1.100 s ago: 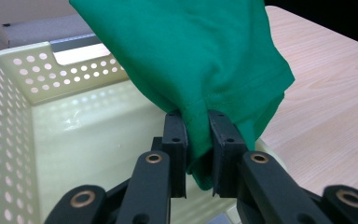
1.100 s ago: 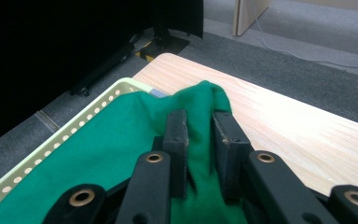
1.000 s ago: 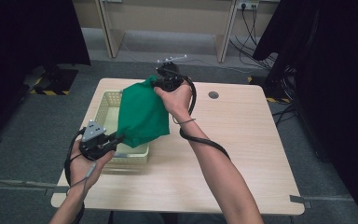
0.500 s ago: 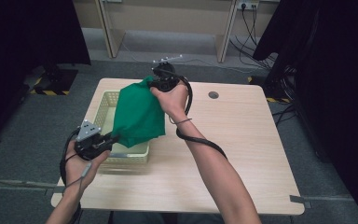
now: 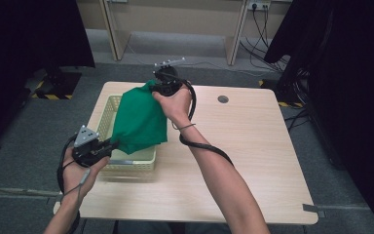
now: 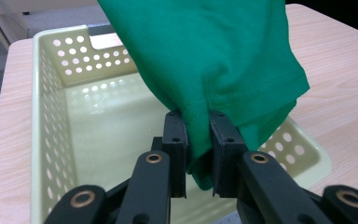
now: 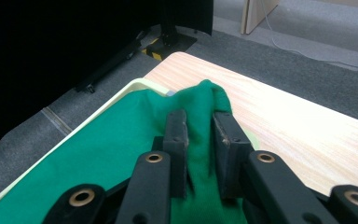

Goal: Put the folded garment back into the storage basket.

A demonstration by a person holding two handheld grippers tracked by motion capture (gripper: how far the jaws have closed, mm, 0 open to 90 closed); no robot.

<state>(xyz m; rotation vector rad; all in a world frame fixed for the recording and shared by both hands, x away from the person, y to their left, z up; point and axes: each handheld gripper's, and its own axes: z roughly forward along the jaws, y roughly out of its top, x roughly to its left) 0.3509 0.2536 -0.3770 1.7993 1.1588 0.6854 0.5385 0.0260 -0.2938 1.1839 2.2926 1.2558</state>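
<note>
Pinched on a hemmed corner, the left gripper [image 5: 108, 145] holds the green cloth [image 5: 139, 122] at seven o'clock; the right gripper [image 5: 163, 87], clamped at one o'clock, keeps it stretched above the basket [image 5: 106, 109], probably to lower in.

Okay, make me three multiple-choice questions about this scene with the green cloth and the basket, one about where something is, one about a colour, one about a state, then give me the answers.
1. Where does the green cloth hang?
A. over the basket
B. on the floor
C. over the table's right edge

2. What colour is the basket?
A. red
B. pale yellow
C. black

3. How is the cloth held?
A. by one gripper alone
B. by neither, lying loose
C. pinched by the left gripper and the right gripper

Answers:
1 A, the high view shows it stretched above the basket.
2 B, its perforated walls are pale yellow.
3 C, each gripper view shows fabric clamped between the jaws.
</note>
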